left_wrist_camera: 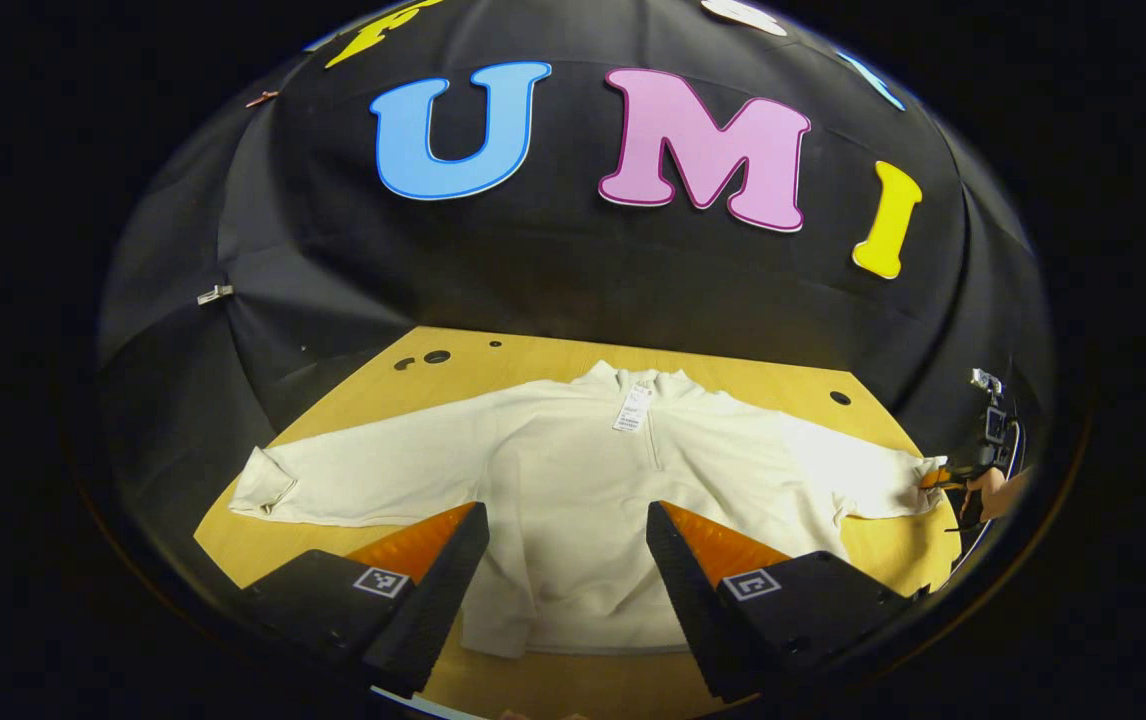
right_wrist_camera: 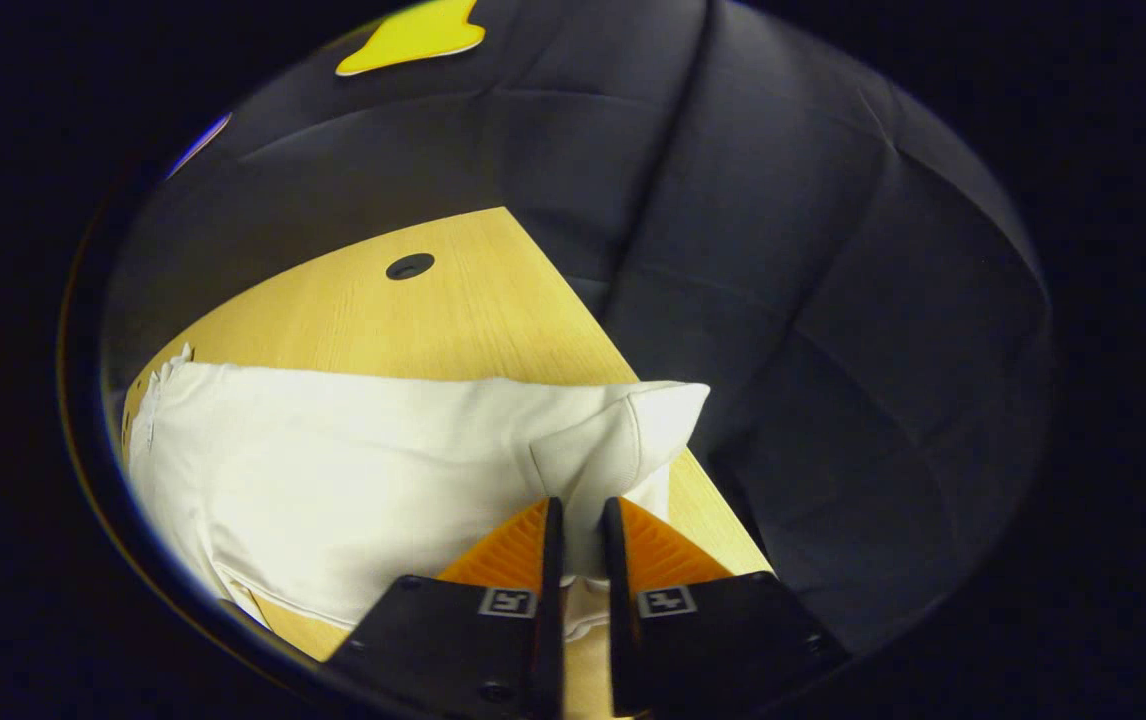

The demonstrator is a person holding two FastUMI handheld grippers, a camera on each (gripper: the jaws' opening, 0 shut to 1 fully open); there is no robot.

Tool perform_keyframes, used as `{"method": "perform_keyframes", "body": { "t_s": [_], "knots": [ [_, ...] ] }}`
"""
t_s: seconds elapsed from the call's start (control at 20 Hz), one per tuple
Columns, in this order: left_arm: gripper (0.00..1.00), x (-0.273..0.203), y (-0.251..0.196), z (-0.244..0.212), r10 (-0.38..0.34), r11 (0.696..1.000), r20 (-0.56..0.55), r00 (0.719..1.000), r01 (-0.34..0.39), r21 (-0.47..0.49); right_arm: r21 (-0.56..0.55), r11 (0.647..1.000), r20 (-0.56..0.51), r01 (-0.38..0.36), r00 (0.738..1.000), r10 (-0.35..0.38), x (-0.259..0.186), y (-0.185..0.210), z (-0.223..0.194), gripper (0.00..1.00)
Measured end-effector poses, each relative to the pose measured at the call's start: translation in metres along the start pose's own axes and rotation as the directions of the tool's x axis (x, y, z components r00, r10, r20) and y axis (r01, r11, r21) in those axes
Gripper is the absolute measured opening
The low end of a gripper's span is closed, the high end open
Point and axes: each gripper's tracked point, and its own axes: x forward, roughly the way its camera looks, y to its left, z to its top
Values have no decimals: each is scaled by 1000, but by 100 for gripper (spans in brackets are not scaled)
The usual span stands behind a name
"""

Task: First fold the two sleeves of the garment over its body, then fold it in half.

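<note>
Spread flat and face up, the cream garment lay across the wooden tabletop, collar toward the booth's black wall and both sleeves stretched out to the sides, as the first fold was only beginning. At the left of the left gripper view, the left sleeve ran out to its cuff near the tabletop's edge, untouched and unfolded. The left gripper hung above the garment's lower body with its fingers spread wide, holding nothing and touching no cloth. A paper tag rested at the neckline just below the collar. Farther right, the right sleeve reached the far edge of the tabletop, where a hand held the other tool at the cuff. In the right gripper view, the right gripper had its fingers drawn narrow on the cuff, both pressing a pinch of cloth between them, the cuff's end peaking up just past the tabletop's corner. By these pictures neither sleeve had yet been folded, so the step in hand appeared to be the right sleeve. The next move would likely call for lifting that cuff and carrying it inward over the body, keeping the pinch firm so the cloth did not slip.
</note>
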Motion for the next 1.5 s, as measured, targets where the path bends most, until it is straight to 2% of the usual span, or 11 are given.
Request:
{"method": "perform_keyframes", "body": {
  "t_s": [0.05,0.25,0.45,0.65,0.8,0.85,1.0,1.15,1.35,1.45,1.5],
  "knots": [
    [98,-1,1,-1,0,1000,-5,1000,0,2,18,1000,-3,-19,1000,19,-4,3,0,13],
    [98,2,8,0,-10,1000,-7,1000,10,1,18,999,11,-45,999,45,-21,17,5,12],
    [98,6,14,7,-24,1000,8,1000,24,-11,3,996,78,-86,993,86,-54,37,32,12],
    [98,4,26,9,-26,999,29,999,27,-25,-64,982,172,-179,967,187,-103,94,80,12],
    [98,-4,44,14,-2,1000,74,997,1,3,-111,959,215,-260,936,279,-129,155,110,12],
    [98,-6,50,13,4,1000,80,997,-4,-6,-135,944,222,-300,920,324,-143,187,119,12],
    [98,-8,74,11,37,998,83,996,-33,-45,-194,912,224,-361,889,400,-166,246,125,12],
    [98,-10,105,5,84,993,70,994,-78,-94,-276,847,184,-455,839,512,-187,337,116,12],
    [98,-17,140,7,155,984,98,983,-145,-99,-325,781,138,-533,790,597,-204,432,99,12],
    [98,-17,158,4,180,978,90,980,-168,-123,-346,725,96,-596,746,659,-223,504,82,12],
    [98,-16,166,1,194,974,85,977,-181,-136,-356,710,78,-607,738,670,-225,525,74,12]
  ]
}}
